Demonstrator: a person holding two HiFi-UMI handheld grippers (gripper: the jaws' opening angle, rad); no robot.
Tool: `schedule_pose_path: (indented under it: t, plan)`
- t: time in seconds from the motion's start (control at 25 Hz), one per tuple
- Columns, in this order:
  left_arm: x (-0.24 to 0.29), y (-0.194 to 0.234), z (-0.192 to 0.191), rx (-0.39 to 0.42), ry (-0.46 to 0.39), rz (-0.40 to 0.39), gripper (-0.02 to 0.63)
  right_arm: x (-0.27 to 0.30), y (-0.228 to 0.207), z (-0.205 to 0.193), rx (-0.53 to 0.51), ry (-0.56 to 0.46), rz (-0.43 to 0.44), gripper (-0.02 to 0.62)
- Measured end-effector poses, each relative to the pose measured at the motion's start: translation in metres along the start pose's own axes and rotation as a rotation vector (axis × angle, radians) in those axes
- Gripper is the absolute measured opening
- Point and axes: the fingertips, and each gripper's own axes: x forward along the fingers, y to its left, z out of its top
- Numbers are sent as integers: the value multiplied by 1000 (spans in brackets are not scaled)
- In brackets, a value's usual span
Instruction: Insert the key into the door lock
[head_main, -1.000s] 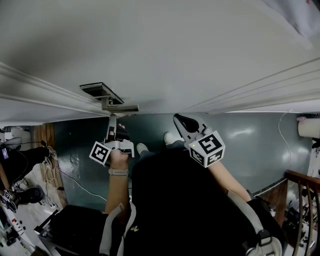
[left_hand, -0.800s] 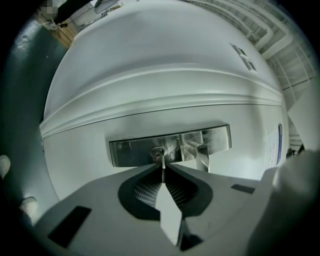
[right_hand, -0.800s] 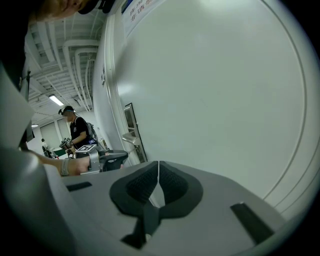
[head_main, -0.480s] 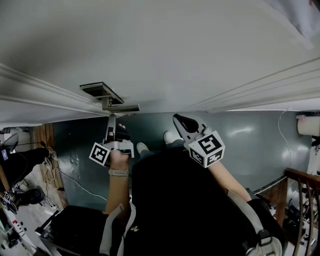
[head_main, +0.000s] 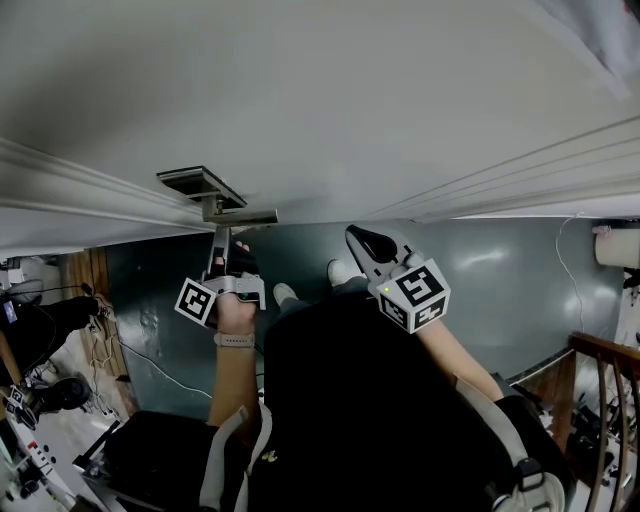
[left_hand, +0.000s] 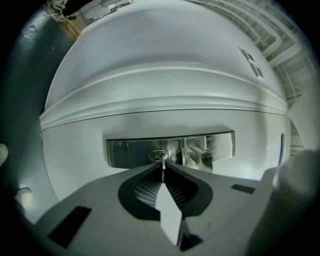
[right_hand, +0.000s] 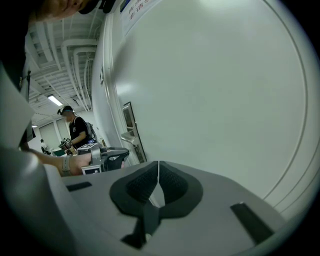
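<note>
The lock plate (left_hand: 130, 152) sits on the door (left_hand: 165, 75), and in the left gripper view the keyhole (left_hand: 158, 154) is just left of the handle (left_hand: 200, 154). The key (left_hand: 163, 162) lies between the jaws of the left gripper (left_hand: 163, 169), its tip at the keyhole. The right gripper (head_main: 362, 240) is well right of the plate, near the door.

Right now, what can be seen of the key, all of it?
The key shows only as a thin, silvery metal blade seen edge-on, upright in the left gripper view. The left hand-held gripper is shut on it and hides its bow. Its tip meets the oval keyhole in the brushed-metal lock plate; how deep it sits cannot be told.
</note>
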Motion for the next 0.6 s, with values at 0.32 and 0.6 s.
schedule_pose_path:
  t: [0.32,0.6]
  plan:
    - [10,1,3,-5,-2,-2,26,2,-5,3,3,-3,-6,17]
    - [18,1,5,-16,8,-22,26,5,-7,2,9,1,-12,17]
